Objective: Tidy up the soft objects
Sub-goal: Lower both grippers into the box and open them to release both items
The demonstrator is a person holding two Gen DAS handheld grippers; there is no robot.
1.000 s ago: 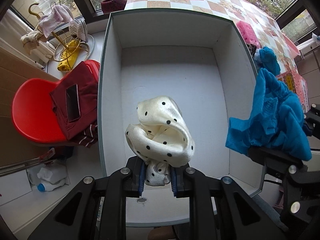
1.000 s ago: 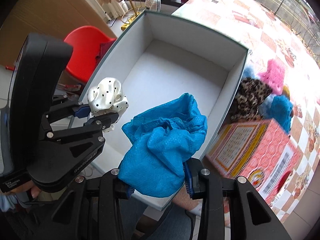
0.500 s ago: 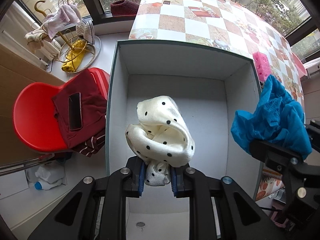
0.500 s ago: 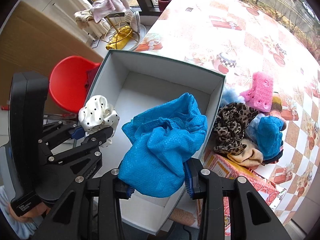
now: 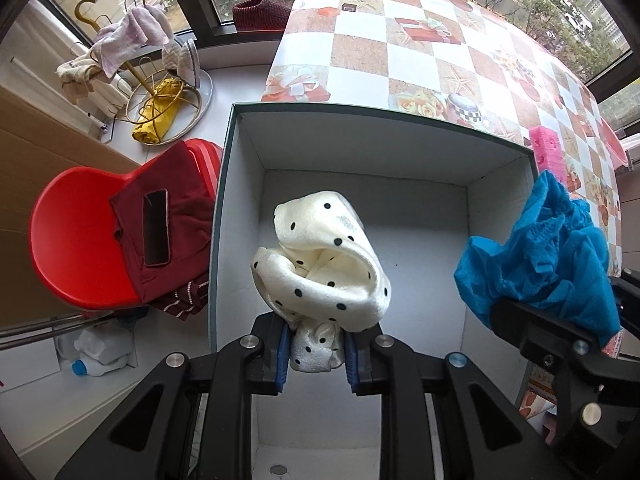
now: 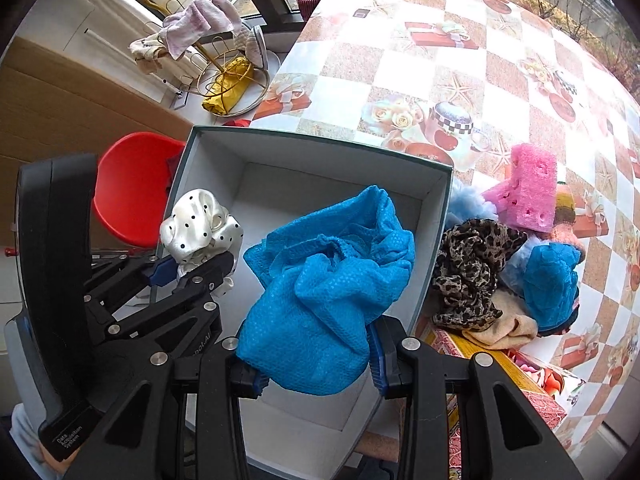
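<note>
Both tongs have drawn back from the far wall of the box point(image 5: 496, 184), so more of the checked surface point(image 5: 420, 52) shows beyond it than a second ago. One open white box sits at the edge of that surface, nothing lying on its floor. One red chair point(image 5: 76, 248) stands left of it, with a dark red garment and one phone on the seat.

Left tongs point(image 5: 316, 354) hang over the box with one white dotted cloth point(image 5: 324, 264) between the blue pads; the jaws are easing apart, the cloth's tail still touching both. Right tongs point(image 6: 316, 364) grip one blue cloth point(image 6: 324, 292), held over the box's right part.

Right of the box, on the surface, lies a heap: one pink sponge point(image 6: 528, 188), one leopard scrunchie point(image 6: 468, 268), one more blue piece point(image 6: 550, 284), one beige cloth point(image 6: 508, 328), and one pale blue fluffy item, mostly hidden.
</note>
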